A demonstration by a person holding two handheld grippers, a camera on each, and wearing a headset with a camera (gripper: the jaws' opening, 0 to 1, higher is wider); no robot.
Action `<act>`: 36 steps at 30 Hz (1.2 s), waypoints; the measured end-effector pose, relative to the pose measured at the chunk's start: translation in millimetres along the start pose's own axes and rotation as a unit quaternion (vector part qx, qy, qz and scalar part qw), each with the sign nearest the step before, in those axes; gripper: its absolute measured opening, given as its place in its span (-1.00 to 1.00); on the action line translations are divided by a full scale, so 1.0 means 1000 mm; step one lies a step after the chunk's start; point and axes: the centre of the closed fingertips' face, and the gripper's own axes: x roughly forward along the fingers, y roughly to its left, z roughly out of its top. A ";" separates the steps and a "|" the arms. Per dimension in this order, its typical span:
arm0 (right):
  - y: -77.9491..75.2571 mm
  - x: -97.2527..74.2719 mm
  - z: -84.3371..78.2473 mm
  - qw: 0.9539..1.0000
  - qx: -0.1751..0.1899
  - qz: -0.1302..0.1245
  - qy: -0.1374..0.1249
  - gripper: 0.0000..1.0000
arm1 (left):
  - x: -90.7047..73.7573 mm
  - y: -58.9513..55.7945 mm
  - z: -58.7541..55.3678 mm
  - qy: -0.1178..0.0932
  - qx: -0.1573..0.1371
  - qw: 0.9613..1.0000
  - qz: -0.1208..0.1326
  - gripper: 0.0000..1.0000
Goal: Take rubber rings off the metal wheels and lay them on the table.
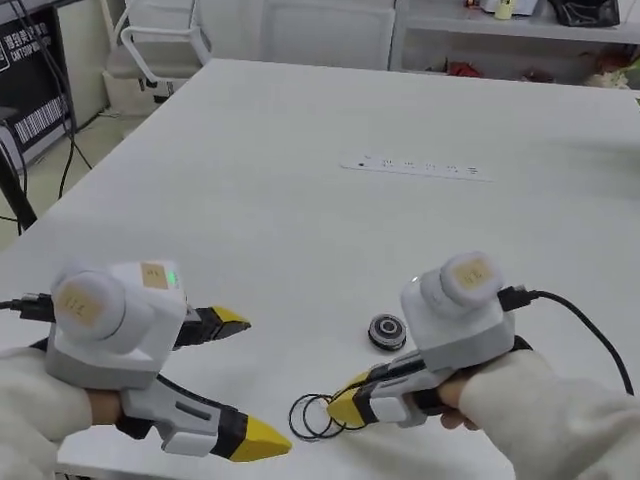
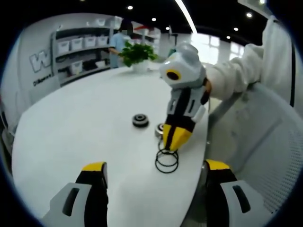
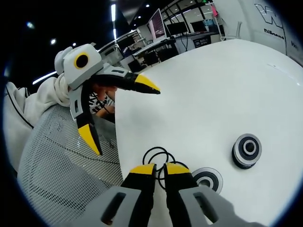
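Right gripper (image 3: 160, 167) at the loose rings (image 3: 156, 155) by the table (image 1: 300, 200) edge
Its jaws are nearly together; whether they pinch a ring, I cannot tell. Left gripper (image 1: 257, 383) gapes wide, empty. Dragging sideways could flick rings off the edge.

The left claw (image 2: 155, 166) is held wide open over the bench (image 2: 71, 127). Near the bench's edge, two overlapped rubber rings (image 2: 166, 161) are touched by the right claw (image 2: 176, 140), its tips drawn together. Two metal wheels (image 2: 140, 120) are seen just behind.
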 end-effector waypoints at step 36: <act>-0.047 -0.060 0.052 0.989 0.041 -0.060 -0.132 -0.68 | 0.000 0.003 0.011 -0.018 0.001 1.000 -0.001 0.71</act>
